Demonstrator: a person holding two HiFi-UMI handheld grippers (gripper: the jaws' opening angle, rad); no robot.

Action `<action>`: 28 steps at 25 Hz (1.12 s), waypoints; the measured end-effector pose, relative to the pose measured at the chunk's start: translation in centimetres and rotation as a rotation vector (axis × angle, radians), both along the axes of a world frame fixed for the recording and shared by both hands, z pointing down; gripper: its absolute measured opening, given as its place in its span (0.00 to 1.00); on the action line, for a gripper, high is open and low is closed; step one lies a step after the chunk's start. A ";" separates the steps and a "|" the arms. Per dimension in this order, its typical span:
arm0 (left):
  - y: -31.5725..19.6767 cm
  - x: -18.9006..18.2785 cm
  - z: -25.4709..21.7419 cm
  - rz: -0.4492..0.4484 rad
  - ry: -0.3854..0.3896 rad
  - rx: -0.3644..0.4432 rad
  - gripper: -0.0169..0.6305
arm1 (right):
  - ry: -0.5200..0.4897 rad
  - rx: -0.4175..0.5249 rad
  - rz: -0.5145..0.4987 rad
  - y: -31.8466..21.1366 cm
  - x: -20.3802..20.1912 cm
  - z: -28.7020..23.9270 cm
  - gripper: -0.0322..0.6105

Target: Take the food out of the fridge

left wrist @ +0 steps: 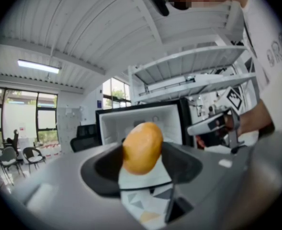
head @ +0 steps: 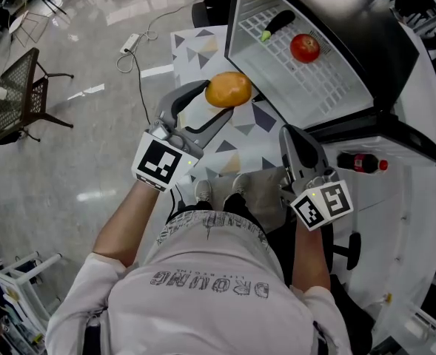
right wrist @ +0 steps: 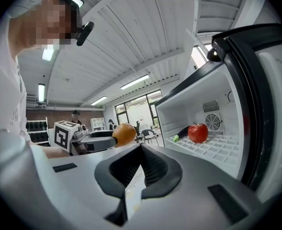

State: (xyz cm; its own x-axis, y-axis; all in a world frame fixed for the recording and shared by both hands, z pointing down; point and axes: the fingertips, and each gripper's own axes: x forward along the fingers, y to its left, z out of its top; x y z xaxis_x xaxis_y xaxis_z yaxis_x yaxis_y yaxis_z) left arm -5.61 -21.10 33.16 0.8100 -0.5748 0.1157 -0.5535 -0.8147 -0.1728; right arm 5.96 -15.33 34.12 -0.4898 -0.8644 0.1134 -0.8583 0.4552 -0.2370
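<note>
Left gripper (head: pixel 226 95) clamps a smooth, round orange fruit (head: pixel 229 89) just outside the open fridge (head: pixel 384 58). Right gripper (head: pixel 290 135) is empty, jaws together. A red apple (head: pixel 305 48) and an eggplant (head: pixel 278 24) lie near the back edge of the white shelf (head: pixel 314 87)

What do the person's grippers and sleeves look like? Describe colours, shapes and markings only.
Both the left gripper and right gripper are grey, with two long curved jaws lined by dark pads. Each carries a white cube bearing black square markers. The person wears a pale short-sleeved T-shirt with printed lettering.
</note>
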 end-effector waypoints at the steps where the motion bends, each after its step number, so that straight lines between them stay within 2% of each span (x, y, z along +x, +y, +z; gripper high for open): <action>1: -0.1 -0.1 0.1 -0.004 0.001 -0.003 0.43 | 0.003 0.000 -0.002 -0.2 0.0 0.0 0.03; 28: -0.6 0.0 2.1 -0.044 -0.021 -0.041 0.43 | 0.023 -0.013 -0.048 -2.6 0.2 0.5 0.03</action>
